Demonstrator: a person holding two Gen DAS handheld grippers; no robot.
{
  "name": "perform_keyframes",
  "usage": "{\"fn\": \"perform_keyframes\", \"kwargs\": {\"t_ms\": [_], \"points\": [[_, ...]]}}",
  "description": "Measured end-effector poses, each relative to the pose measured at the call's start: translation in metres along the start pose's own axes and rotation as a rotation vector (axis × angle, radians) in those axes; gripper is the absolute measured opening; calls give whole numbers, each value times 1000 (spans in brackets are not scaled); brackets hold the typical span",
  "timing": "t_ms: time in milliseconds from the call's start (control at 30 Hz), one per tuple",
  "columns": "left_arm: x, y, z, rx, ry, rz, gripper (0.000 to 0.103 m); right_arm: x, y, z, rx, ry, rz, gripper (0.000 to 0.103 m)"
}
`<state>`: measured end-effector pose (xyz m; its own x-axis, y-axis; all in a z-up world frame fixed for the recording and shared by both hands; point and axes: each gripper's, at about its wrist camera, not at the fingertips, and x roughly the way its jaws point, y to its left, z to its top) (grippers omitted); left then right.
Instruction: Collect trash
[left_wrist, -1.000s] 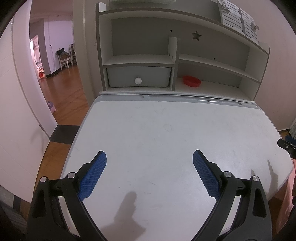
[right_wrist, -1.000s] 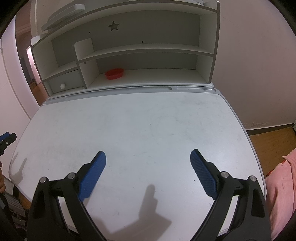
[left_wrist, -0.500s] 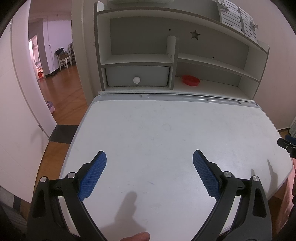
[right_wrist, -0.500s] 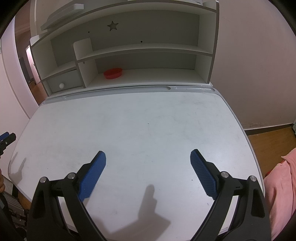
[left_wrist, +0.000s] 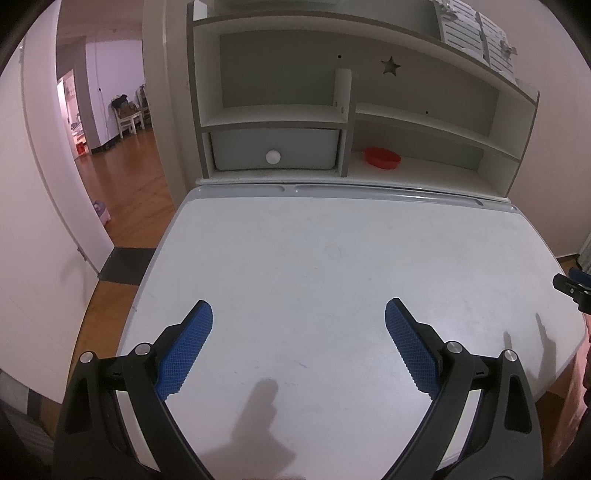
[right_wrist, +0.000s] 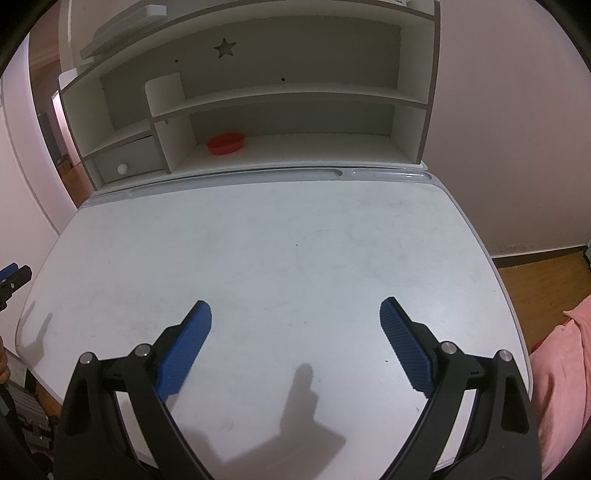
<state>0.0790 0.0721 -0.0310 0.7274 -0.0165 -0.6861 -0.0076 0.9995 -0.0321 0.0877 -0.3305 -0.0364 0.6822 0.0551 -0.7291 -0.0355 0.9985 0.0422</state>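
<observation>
White counter (left_wrist: 332, 258) bare (scuffed), shelf (left_wrist: 424, 122) behind with one red dish (left_wrist: 382, 157), one drawer (left_wrist: 275, 149). Left tool (left_wrist: 298, 317), right tool (right_wrist: 295, 314): both released, holding nothing.

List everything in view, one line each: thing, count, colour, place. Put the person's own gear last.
Desk: one, white top, under both grippers.
Shelf unit: one, white and grey, at the desk's back edge.
Drawer: one, grey with a white knob, lower left shelf bay.
Red dish: one, red, bottom shelf right of the drawer.
Chair: one, white, far room through the doorway.
Left gripper: one, black with blue pads, jaws open above the desk.
Right gripper: one, same colours, jaws open above the desk.
</observation>
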Motion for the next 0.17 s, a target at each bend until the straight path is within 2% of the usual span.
{"fn": "perform_keyframes", "kwargs": {"t_ms": [167], "points": [[3, 0, -1, -3, 11, 2, 92, 1, -1, -1, 2, 4, -1, 89]]}}
